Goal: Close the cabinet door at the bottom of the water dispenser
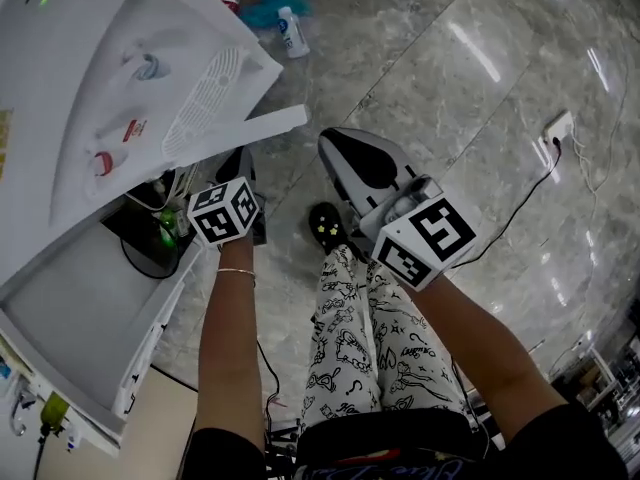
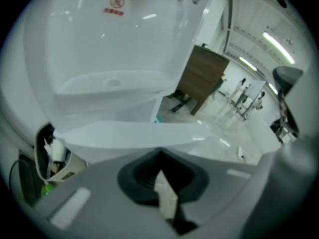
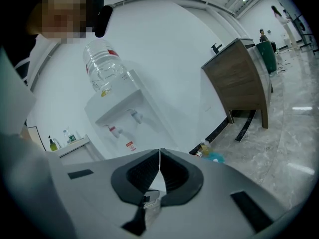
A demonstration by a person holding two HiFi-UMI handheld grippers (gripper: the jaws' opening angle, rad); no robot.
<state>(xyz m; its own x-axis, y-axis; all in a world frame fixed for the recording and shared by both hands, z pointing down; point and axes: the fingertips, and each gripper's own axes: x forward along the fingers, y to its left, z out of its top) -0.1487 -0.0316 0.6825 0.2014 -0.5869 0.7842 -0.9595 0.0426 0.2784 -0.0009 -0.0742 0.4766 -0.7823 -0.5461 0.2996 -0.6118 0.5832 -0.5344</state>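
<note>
The white water dispenser (image 1: 120, 88) stands at the left, seen from above. Its bottom cabinet door (image 1: 268, 124) swings out to the right as a thin white panel. My left gripper (image 1: 242, 164) is shut with nothing in it, its tips right at the door's lower edge. In the left gripper view that door (image 2: 124, 133) runs across just ahead of the left gripper (image 2: 159, 157); whether they touch I cannot tell. My right gripper (image 1: 328, 140) is shut and empty, held to the right of the door. The right gripper (image 3: 159, 153) faces the dispenser (image 3: 119, 116) and its bottle.
Cables and a green light (image 1: 165, 230) show inside the open cabinet. Bottles (image 1: 291, 30) and a teal cloth (image 1: 268, 8) lie on the marble floor behind. A wall socket with a cable (image 1: 556, 128) is at the right. A wooden cabinet (image 3: 239, 78) stands beyond. The person's legs and shoe (image 1: 325, 224) are below.
</note>
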